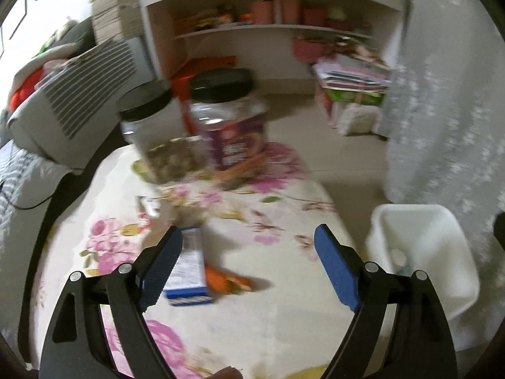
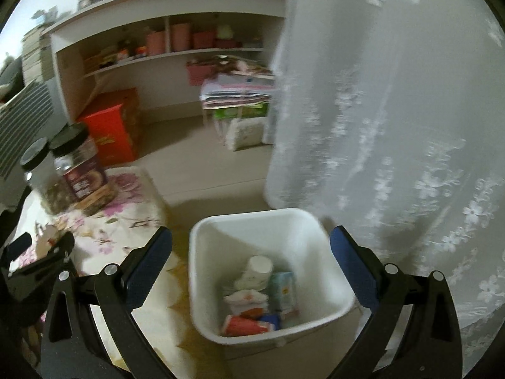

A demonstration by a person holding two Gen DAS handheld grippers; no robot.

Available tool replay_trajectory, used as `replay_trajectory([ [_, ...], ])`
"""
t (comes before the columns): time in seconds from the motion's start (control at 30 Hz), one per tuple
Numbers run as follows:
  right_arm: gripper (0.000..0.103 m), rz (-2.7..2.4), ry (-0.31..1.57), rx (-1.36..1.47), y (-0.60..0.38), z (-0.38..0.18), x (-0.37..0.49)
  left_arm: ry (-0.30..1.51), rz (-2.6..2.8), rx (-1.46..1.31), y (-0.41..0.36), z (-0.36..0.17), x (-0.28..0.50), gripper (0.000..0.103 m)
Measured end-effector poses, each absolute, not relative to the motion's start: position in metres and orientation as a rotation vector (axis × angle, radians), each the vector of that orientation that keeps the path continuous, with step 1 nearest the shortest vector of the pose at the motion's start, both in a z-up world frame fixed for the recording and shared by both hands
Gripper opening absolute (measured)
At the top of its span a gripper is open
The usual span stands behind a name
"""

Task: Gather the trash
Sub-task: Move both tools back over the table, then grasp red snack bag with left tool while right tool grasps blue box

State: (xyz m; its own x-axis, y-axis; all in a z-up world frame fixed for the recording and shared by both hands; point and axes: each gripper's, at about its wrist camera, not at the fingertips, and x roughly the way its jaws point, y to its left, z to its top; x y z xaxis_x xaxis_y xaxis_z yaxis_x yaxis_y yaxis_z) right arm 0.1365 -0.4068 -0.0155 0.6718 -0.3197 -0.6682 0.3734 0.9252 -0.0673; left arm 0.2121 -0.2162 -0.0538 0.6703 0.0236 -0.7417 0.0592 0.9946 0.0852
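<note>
left gripper [image 1: 247,249] released | right gripper [image 2: 251,254] released above bin [image 2: 202,284] | blue carton [image 1: 188,271] mid-table [image 1: 284,315]: likely light, crushable; pinch across flat sides

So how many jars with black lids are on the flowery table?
2. The purple-label jar stands at the table's far end; the clear jar is right beside it, on its left.

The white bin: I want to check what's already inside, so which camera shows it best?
The right wrist view: the white bin sits between the open fingers, seen from above, with a paper cup and cartons inside. The left wrist view shows it at the right edge, contents mostly hidden.
</note>
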Motion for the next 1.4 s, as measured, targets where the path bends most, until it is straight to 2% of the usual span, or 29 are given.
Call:
replay_trajectory([
  [0.2, 0.096, -0.308, 0.788, 0.037, -0.365, -0.027, 0.161, 0.908, 0.11, 0.107, -0.168, -0.071, 0.252, 0.085],
  [0.47, 0.096, -0.174, 0.898, 0.015, -0.317, -0.057, 0.193, 1.1, 0.181, 0.049, -0.119, -0.119, 0.3, 0.086],
  [0.5, 0.096, -0.147, 0.916, 0.013, -0.312, -0.063, 0.197, 1.115, 0.173, 0.028, -0.112, -0.123, 0.301, 0.083],
  [0.53, 0.096, -0.122, 0.931, 0.012, -0.305, -0.067, 0.2, 1.123, 0.163, 0.003, -0.105, -0.125, 0.301, 0.068],
  [0.57, 0.096, -0.099, 0.943, 0.01, -0.299, -0.071, 0.202, 1.134, 0.146, -0.018, -0.096, -0.128, 0.3, 0.058],
  [0.6, 0.096, -0.06, 0.964, 0.007, -0.288, -0.077, 0.206, 1.148, 0.136, -0.026, -0.089, -0.129, 0.3, 0.041],
  [0.7, 0.096, 0.056, 1.022, -0.003, -0.257, -0.093, 0.215, 1.141, 0.096, -0.065, -0.065, -0.125, 0.293, 0.034],
  [1.1, 0.096, 0.276, 1.105, -0.078, -0.16, -0.133, 0.233, 1.025, 0.134, -0.125, 0.035, -0.069, 0.231, 0.033],
  [1.27, 0.096, 0.268, 1.099, -0.011, -0.147, -0.143, 0.249, 1.041, 0.136, -0.226, 0.076, -0.069, 0.195, 0.033],
  [1.4, 0.096, 0.252, 1.094, -0.06, -0.137, -0.155, 0.257, 1.046, 0.163, -0.217, 0.086, -0.076, 0.18, 0.033],
])
